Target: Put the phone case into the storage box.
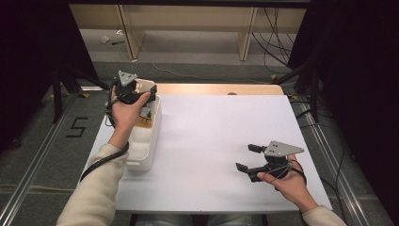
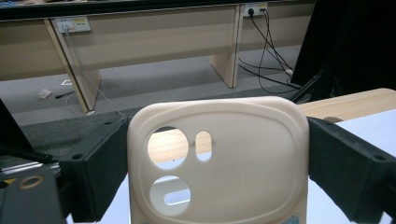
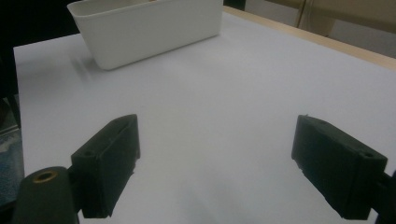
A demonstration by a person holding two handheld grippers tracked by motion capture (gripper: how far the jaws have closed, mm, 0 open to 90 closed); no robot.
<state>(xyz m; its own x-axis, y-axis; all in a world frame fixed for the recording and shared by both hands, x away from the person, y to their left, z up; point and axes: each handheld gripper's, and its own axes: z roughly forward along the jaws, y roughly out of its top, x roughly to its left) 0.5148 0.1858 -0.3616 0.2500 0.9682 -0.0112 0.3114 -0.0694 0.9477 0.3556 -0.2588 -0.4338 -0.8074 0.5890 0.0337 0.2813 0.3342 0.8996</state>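
A: Table first, white-topped and mostly bare. What stands on it?

B: A white plastic bin at about nine o'clock, near the left edge.

A: And the left tongs?

B: Above the bin's far end, clamped on a cream phone case with its camera cut-outs showing. The case is held upright, clear of the bin.

A: The right tongs?

B: At four o'clock, low over the bare table, jaws spread wide with nothing between them.

A: Progress?

B: Early, I'd judge: the case is picked up but not yet set down anywhere.
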